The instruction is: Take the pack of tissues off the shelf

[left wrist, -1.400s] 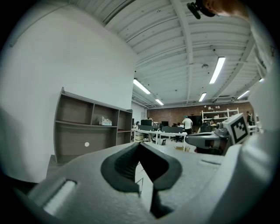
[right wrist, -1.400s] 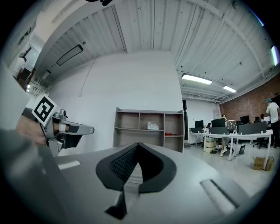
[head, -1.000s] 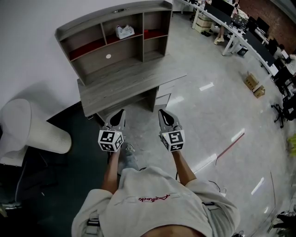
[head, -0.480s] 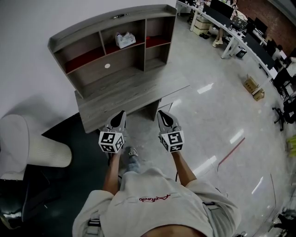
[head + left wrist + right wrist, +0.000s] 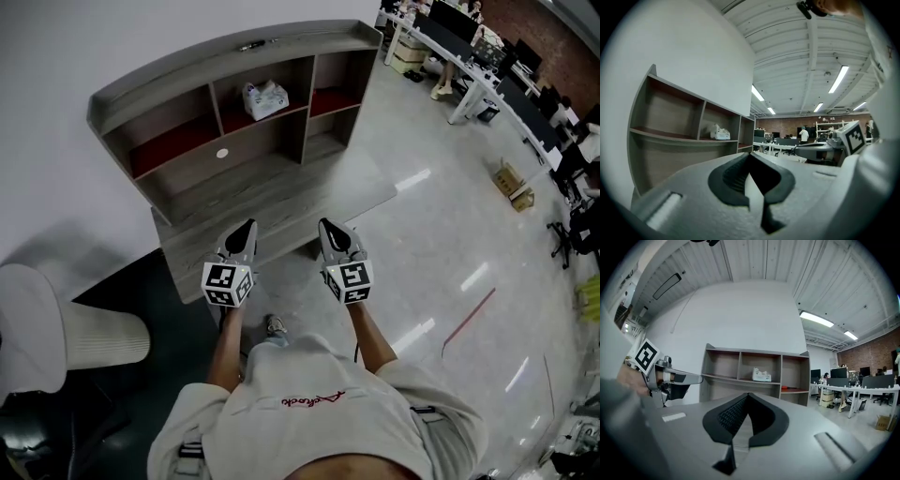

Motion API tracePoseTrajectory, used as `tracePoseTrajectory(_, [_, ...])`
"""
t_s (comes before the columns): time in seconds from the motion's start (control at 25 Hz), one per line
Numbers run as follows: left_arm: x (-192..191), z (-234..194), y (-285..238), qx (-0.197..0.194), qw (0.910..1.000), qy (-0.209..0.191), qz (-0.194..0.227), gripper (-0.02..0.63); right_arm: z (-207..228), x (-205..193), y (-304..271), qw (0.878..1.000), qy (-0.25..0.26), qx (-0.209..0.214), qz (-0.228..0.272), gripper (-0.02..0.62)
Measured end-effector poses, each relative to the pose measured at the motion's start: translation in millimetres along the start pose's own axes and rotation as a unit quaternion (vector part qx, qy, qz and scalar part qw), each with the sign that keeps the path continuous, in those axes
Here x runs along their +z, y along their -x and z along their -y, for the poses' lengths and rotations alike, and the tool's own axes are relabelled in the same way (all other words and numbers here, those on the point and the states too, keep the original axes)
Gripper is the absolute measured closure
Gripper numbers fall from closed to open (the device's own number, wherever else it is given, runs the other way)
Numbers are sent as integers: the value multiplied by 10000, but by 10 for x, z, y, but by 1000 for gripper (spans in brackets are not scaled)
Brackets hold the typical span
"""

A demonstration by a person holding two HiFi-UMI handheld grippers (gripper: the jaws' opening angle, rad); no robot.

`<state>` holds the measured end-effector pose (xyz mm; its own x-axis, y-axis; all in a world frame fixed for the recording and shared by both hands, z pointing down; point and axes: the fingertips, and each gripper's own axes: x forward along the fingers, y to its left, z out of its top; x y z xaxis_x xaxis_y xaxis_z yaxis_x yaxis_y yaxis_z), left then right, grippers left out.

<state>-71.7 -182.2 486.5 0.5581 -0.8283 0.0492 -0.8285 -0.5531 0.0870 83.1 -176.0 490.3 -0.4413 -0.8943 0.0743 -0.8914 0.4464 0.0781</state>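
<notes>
A white pack of tissues (image 5: 264,98) lies in the upper middle compartment of the grey shelf unit (image 5: 202,70); it also shows in the left gripper view (image 5: 719,133) and the right gripper view (image 5: 761,376). My left gripper (image 5: 247,228) and right gripper (image 5: 326,227) are held side by side over the desk's front edge, well short of the shelf. Both point toward it. Their jaws are shut with nothing between them, as both gripper views confirm: left gripper (image 5: 750,154), right gripper (image 5: 749,395).
The shelf unit stands on a grey desk (image 5: 281,197) against a white wall. A white chair (image 5: 66,323) is at the left. Red pads line some compartments (image 5: 169,150). Office desks (image 5: 487,66), a cardboard box (image 5: 514,178) and glossy floor lie to the right.
The desk and shelf have come nearer. My grippers, before over the floor in front of the desk, now reach over its front edge. Both have stayed shut.
</notes>
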Motion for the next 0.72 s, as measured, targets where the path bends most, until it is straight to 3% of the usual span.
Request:
tracePoseTrajectory(0.28, [98, -621, -424, -51, 10000, 1, 20, 607, 75, 56, -727, 10000, 2, -81, -14, 589])
tracePoseTrajectory(0.72, [134, -1259, -987, -257, 9997, -16, -21, 607, 212, 72, -1549, 9996, 5, -282, -28, 588])
